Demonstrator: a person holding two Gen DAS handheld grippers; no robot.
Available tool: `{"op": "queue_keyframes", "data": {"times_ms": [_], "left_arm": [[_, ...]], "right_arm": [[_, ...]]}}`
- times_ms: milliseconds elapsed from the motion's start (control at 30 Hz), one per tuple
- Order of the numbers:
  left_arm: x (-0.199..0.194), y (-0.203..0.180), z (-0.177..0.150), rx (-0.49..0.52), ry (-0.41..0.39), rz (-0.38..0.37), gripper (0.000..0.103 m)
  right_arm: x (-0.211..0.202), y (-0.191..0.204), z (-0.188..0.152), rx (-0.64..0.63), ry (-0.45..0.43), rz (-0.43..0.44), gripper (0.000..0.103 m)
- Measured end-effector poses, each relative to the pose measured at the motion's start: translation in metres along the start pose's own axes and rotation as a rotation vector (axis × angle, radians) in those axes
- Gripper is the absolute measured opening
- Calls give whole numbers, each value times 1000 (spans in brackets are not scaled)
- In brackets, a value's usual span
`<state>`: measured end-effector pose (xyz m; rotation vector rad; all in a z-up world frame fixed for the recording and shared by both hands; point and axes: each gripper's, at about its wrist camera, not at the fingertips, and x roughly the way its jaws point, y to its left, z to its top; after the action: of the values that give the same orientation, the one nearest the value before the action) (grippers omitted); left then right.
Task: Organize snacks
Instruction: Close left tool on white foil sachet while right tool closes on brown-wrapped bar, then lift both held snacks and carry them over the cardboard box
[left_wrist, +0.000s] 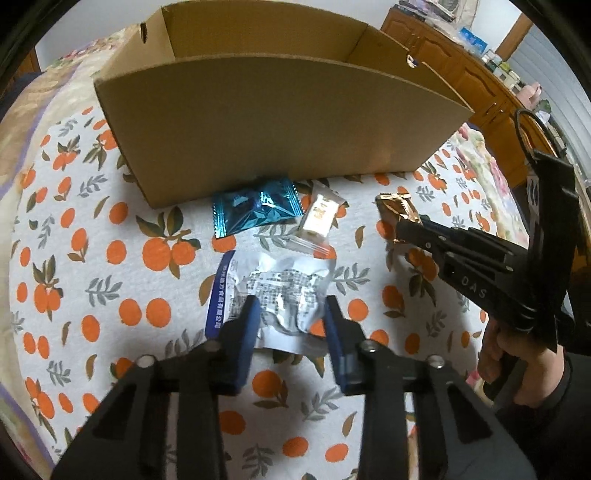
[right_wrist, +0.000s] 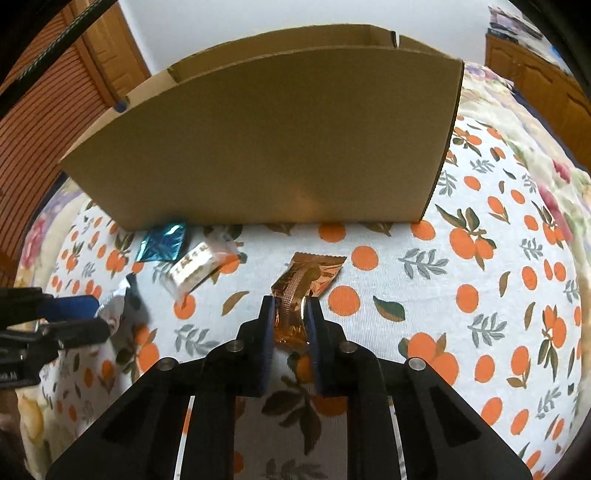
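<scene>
A brown cardboard box (left_wrist: 266, 122) stands open at the back of the orange-print cloth; it also shows in the right wrist view (right_wrist: 280, 147). My right gripper (right_wrist: 290, 308) is shut on a gold snack packet (right_wrist: 306, 280), also seen in the left wrist view (left_wrist: 397, 212). My left gripper (left_wrist: 291, 306) is open with its fingers either side of a silver-white packet (left_wrist: 273, 284). A blue foil packet (left_wrist: 255, 212) and a small white wrapped snack (left_wrist: 319, 218) lie in front of the box.
The orange-print cloth (right_wrist: 480, 295) covers the surface. Wooden cabinets (left_wrist: 461, 74) stand at the back right. A wooden slatted door (right_wrist: 44, 122) is at the left.
</scene>
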<state>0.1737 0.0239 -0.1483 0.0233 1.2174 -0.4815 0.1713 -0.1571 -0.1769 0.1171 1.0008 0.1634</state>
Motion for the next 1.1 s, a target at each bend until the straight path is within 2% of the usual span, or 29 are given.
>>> {"op": "queue_keyframes", "data": {"times_ms": [33, 67, 100, 300, 500, 900, 1100], "left_arm": [[-2, -1, -1, 4, -3, 2, 26], [-5, -3, -2, 17, -5, -4, 14], [-7, -4, -3, 24, -7, -6, 12], [-13, -8, -4, 46, -10, 24, 11], [-22, -1, -2, 15, -30, 18, 9], [-47, 1, 4, -25, -79, -35, 9], [-80, -6, 13, -29, -141, -65, 9]], "right_arm": [[-1, 0, 0, -3, 1, 5, 14], [-3, 1, -1, -6, 2, 8, 14], [-5, -1, -2, -10, 1, 11, 14], [-10, 9, -8, -49, -13, 31, 14], [-13, 15, -9, -58, -21, 50, 14], [-37, 18, -3, -78, -61, 82, 14], [-63, 21, 5, -91, -96, 120, 14]]}}
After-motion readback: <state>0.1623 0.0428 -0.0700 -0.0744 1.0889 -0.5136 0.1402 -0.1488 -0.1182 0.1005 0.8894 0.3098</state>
